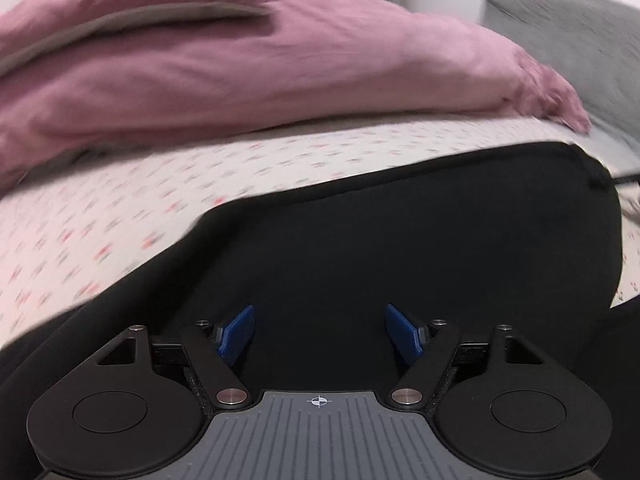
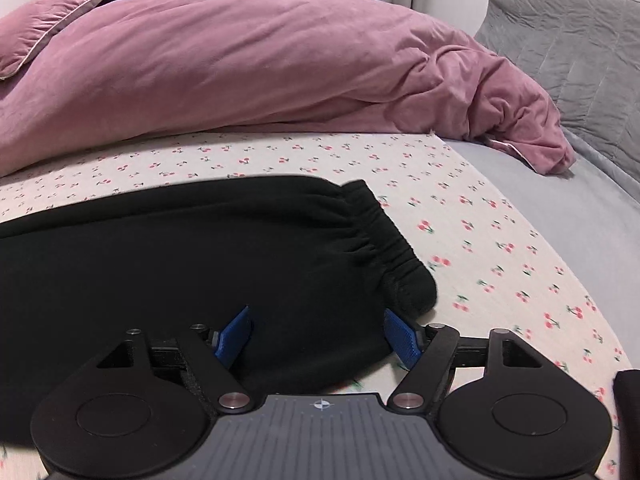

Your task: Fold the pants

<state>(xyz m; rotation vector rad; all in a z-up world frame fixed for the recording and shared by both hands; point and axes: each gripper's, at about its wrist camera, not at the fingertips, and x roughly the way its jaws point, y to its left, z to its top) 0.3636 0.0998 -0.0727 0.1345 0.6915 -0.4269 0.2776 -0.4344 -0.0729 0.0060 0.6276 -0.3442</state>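
Observation:
Black pants [image 1: 400, 240] lie flat on the cherry-print bed sheet [image 1: 140, 208]. In the right wrist view the pants [image 2: 180, 264] show their gathered elastic waistband [image 2: 384, 240] at the right end. My left gripper [image 1: 320, 330] is open, its blue fingers [image 1: 238, 332] spread just above the black cloth and holding nothing. My right gripper [image 2: 318, 334] is open too, low over the pants near the waistband corner, its right finger [image 2: 402, 338] at the cloth's edge.
A bunched pink duvet [image 2: 240, 72] lies across the back of the bed, with a pink pillow [image 2: 44, 20] at the far left. A grey quilted cover [image 2: 568, 40] and grey sheet [image 2: 560, 208] are at the right. The printed sheet [image 2: 480, 240] extends right of the pants.

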